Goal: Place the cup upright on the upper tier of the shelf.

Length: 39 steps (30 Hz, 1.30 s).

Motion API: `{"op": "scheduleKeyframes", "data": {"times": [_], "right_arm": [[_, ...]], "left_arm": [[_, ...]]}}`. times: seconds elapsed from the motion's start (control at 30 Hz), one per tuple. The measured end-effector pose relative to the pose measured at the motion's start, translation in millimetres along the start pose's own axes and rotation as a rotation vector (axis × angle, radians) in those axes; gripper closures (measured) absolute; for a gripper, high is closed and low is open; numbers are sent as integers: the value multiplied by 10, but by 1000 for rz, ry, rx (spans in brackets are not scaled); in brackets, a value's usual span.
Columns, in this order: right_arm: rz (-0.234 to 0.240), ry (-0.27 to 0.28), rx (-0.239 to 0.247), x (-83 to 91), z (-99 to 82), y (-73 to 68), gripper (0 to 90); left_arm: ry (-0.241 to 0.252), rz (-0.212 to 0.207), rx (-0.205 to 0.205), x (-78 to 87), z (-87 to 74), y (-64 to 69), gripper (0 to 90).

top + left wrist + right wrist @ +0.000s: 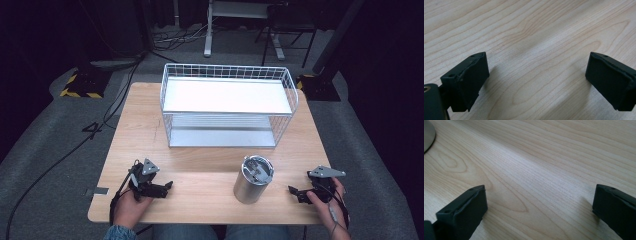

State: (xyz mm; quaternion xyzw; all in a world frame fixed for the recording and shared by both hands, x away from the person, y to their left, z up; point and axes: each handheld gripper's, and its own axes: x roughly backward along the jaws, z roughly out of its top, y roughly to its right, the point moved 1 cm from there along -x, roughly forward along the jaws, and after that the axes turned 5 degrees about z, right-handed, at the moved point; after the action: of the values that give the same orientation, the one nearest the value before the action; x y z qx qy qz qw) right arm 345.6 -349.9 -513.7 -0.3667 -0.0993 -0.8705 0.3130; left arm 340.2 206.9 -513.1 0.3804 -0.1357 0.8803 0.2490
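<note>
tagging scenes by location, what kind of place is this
Probably a lab or recording studio, not a home: a lone wooden table on grey carpet with dark surroundings, cables trailing over the floor, and hazard-striped stand bases. On the table stand a wire rack and steel tumbler.

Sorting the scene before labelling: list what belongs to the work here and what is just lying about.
In the work:
- lidded cylindrical steel tumbler, standing between the grippers
- left gripper, open
- right gripper, open
- white wire two-tier shelf rack, probably

Lying about:
- black cables on grey floor
- yellow-black striped base
</note>
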Motion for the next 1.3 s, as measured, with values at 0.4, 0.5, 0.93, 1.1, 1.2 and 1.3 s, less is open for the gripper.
{"op": "scheduleKeyframes", "data": {"times": [0.4,0.5,0.93,1.1,1.2,1.3], "right_arm": [[0,0,-3,1,-1,-2,0],[-5,1,-6,2,-3,-6,0],[-7,-25,7,21,33,-43,17],[12,-4,24,131,115,-123,17],[23,10,28,207,163,-178,17],[37,13,32,280,211,-235,17]], "left_arm": [[2,5,15,-25,23,-8,55],[2,6,15,-25,24,-8,55],[2,7,15,-25,25,-9,56],[2,7,15,-25,25,-9,57],[2,7,15,-25,25,-9,57],[2,8,15,-25,25,-9,57]]}}
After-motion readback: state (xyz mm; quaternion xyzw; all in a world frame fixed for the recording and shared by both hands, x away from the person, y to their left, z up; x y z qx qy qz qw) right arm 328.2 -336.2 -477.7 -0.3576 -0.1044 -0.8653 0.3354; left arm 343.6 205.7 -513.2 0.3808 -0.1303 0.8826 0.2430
